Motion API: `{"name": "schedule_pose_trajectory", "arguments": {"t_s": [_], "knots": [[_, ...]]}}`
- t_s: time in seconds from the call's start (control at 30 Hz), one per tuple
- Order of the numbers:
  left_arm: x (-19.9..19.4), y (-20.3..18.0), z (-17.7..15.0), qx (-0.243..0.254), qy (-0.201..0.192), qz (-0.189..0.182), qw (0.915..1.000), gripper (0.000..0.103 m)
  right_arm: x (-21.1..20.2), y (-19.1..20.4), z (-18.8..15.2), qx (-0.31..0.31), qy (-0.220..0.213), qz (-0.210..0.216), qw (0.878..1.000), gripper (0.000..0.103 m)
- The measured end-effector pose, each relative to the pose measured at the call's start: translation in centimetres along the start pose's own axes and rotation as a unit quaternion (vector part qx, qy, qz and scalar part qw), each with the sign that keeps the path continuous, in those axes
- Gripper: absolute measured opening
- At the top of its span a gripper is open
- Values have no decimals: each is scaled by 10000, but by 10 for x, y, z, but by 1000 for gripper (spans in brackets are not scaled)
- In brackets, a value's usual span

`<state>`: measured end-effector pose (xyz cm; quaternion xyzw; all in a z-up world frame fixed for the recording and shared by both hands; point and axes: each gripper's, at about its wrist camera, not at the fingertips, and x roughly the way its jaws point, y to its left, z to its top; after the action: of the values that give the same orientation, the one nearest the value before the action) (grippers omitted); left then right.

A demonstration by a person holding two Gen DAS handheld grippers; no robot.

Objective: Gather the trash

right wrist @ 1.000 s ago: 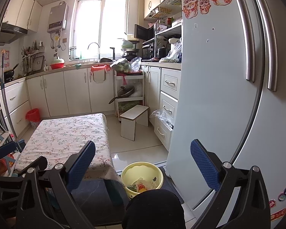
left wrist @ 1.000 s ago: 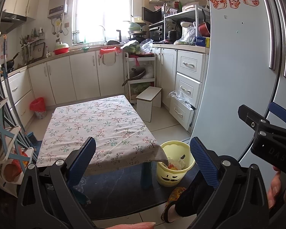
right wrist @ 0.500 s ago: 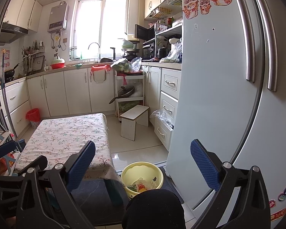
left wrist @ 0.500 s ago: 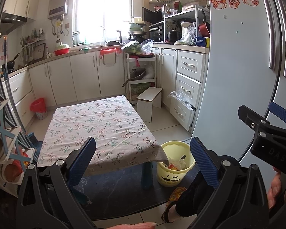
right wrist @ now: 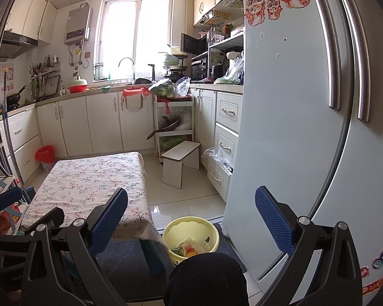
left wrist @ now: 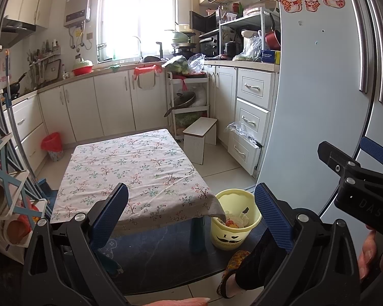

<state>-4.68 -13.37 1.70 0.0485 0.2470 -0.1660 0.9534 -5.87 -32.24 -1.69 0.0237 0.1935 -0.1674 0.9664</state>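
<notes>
Left gripper (left wrist: 191,211): fingers (left wrist: 109,211) spread wide, blue pads, nothing between them, held in the air above the near edge of the worktop (left wrist: 130,168), a low table under a floral cloth. Right gripper (right wrist: 191,216): fingers (right wrist: 273,219) also spread wide and empty, held above the floor to the right of the worktop; it also shows at the right edge of the left wrist view, with a hand (left wrist: 369,252) behind it. Trash (right wrist: 191,248) sits inside the yellow bin (right wrist: 176,227), crumpled wrappers and paper, one red and orange packet on top. The bin stands on a dark floor mat (left wrist: 166,252) just beside the worktop's near right corner, the cloth corner hanging over its rim, between the worktop and the fridge (right wrist: 293,127). Worktop surface bare, only the cloth. A person's dark-clothed knee (right wrist: 206,278) is low in the right wrist view, partly hiding the bin's front; a slippered foot (left wrist: 232,270) rests on the mat edge near the bin. Further back: small white stool (right wrist: 181,163) on the tile floor, white cabinets along the wall, a red-lined waste basket (left wrist: 52,146) by the left cabinets, well apart from the worktop, window over the sink.
</notes>
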Motion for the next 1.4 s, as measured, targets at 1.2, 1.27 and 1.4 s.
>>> {"name": "schedule_pose_trajectory", "arguments": {"t_s": [1.2,1.27,1.4], "knots": [[-9,1,6,105,-319,81,9994,95,-2,7,-2,-4,-30,78,10000,96],[-4,0,6,127,-155,5,9998,95,-2,8,-2,-12,-38,81,10000,96],[0,-3,4,197,-45,-39,9998,95,-2,10,-2,-12,-41,80,10000,96]]}}
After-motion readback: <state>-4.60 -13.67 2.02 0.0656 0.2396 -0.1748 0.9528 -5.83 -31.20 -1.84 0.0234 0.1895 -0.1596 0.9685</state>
